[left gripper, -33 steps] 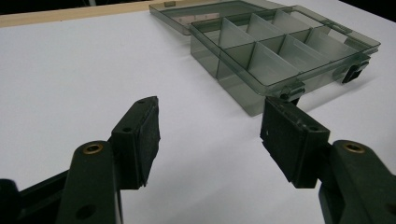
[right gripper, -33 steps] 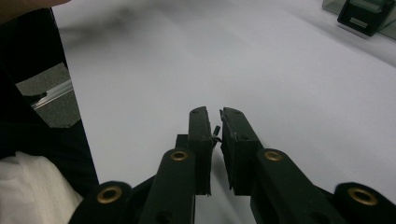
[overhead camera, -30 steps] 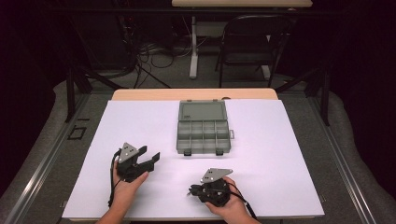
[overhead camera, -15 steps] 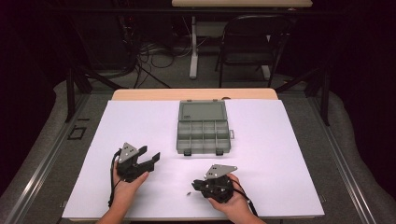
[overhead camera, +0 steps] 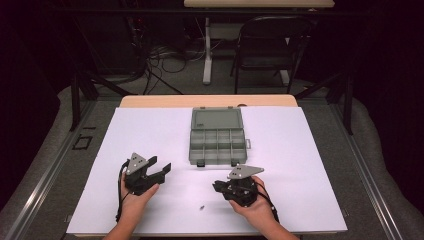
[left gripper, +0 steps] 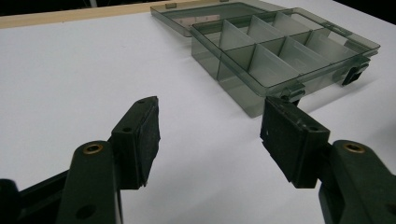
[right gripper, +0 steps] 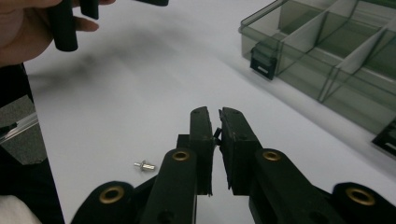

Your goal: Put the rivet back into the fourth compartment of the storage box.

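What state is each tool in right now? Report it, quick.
Left tool: open, holding nothing.
Right tool: closed on a small dark piece; what the piece is cannot be told.

Room was dim — darkness at both frame edges. A white sheet [overhead camera: 300, 165] covered the table [overhead camera: 210, 100], whose wooden edge showed along its far side. Grey floor [overhead camera: 165, 82] beyond it; black cables [overhead camera: 155, 55] tangled at upper left. A dark folding chair [overhead camera: 267, 45] stood at upper centre-right, beside a pale desk leg [overhead camera: 207, 50].
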A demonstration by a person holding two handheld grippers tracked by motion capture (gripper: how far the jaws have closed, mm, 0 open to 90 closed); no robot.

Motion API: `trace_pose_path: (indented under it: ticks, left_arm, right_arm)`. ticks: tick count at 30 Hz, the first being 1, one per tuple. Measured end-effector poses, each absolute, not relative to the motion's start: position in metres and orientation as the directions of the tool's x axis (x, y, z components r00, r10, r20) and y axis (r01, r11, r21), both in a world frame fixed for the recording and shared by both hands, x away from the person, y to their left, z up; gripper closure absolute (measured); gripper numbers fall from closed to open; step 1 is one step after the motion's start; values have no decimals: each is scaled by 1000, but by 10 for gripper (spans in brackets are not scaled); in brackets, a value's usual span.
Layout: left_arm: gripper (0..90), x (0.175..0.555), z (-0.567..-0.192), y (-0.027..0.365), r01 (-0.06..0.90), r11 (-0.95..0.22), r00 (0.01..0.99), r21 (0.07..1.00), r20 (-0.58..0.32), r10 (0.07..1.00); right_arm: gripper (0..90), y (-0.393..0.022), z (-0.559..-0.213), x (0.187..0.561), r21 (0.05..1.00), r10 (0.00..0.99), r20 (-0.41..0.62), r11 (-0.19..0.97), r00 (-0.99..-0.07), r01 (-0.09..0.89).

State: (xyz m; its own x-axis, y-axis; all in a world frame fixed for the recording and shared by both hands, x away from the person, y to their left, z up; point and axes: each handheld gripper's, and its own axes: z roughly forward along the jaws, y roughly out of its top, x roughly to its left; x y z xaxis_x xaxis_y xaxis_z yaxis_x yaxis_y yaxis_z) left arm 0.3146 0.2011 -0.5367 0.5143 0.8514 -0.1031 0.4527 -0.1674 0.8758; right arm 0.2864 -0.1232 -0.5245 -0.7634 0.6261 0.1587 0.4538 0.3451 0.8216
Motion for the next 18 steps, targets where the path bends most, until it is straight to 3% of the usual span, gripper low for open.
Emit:
trace_pose_path:
  ticks: [18]
  left_arm:
    - [374, 315, -537, 201, 452, -169, 514, 876, -101, 852]
  right_arm:
    - [832, -147, -464, 340, 827, 726, 134, 293, -675, 480]
